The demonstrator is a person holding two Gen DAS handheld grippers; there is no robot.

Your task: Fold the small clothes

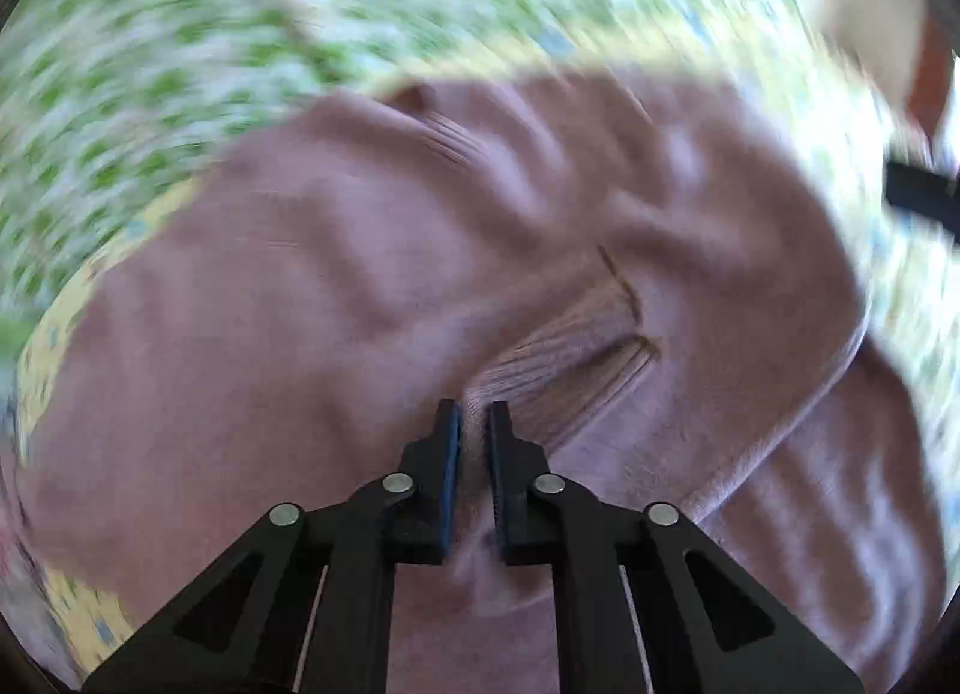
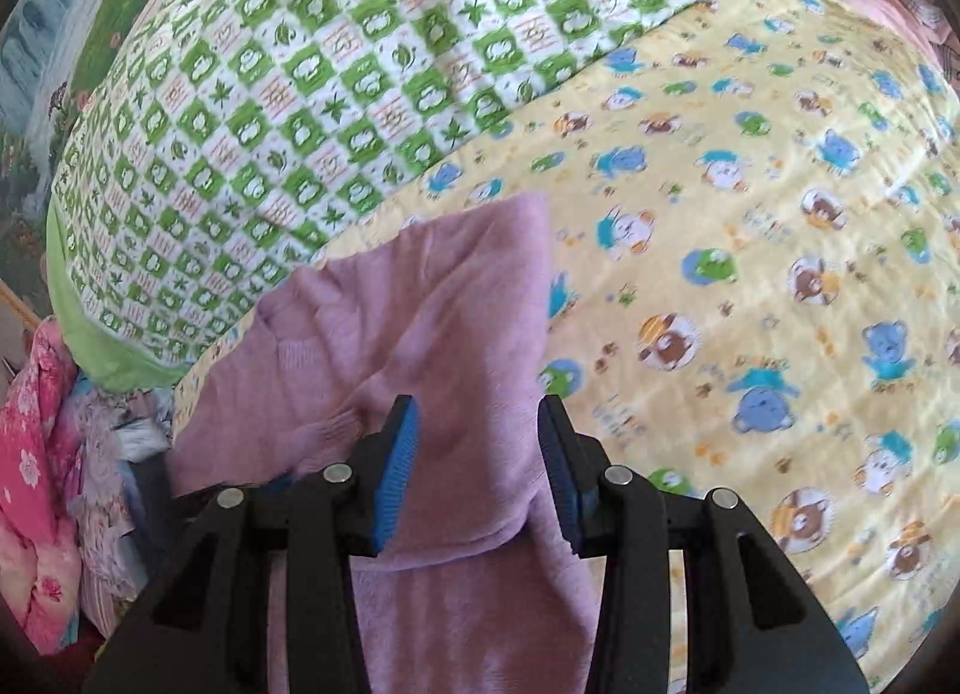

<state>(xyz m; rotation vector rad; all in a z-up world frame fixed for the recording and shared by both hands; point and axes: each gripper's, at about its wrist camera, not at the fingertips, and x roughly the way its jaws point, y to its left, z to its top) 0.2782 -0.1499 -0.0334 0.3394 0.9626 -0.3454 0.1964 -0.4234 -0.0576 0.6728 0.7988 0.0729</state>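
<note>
A small mauve knitted sweater [image 1: 372,274] lies on a yellow cartoon-print sheet [image 2: 750,250]. In the left wrist view, which is motion-blurred, my left gripper [image 1: 477,418] is shut on a fold of the sweater next to a ribbed cuff [image 1: 576,358]. In the right wrist view the sweater [image 2: 432,286] lies partly folded, with a layer passing between the fingers. My right gripper [image 2: 477,424] is open just above the fabric, its blue pads [image 2: 399,472] apart.
A green-and-white checked blanket [image 2: 288,93] lies beyond the sweater. A pile of pink floral clothes [image 2: 36,454] sits at the left edge of the bed. The yellow sheet stretches to the right.
</note>
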